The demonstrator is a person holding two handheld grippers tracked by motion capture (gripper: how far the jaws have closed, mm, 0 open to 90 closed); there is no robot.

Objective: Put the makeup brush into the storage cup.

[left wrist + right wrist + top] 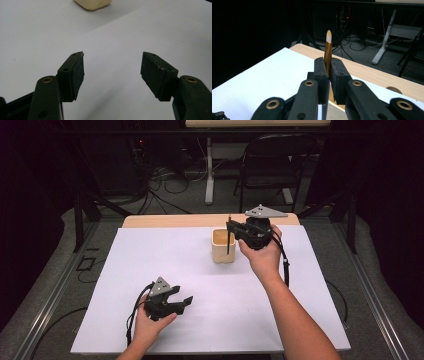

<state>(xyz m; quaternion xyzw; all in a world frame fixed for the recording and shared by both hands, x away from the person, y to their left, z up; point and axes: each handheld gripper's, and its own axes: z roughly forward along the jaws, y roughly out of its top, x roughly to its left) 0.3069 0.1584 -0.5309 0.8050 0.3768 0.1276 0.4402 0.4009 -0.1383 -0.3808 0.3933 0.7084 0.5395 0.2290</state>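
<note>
My right gripper (230,229) is shut on a thin pencil-like stick (229,237), held upright with its lower end at the rim of a small pale wooden cup (223,248). Whether that end is inside the cup I cannot tell. In the right gripper view the stick (328,48) is gold with a whitish tip and rises straight up from between the closed pads (320,72) of the right gripper (329,73). My left gripper (186,302) rests low over the white sheet (170,270) at the near left, open and holding nothing. The left gripper view has its jaws (112,63) wide apart over bare sheet, with the cup (92,3) far ahead.
The white sheet covers most of a wooden table (170,220), whose far edge shows behind the cup. Beyond the table stand a folding chair (275,160) and a white table leg (209,170), with cables on the floor. Metal rails (50,290) run along both table sides.
</note>
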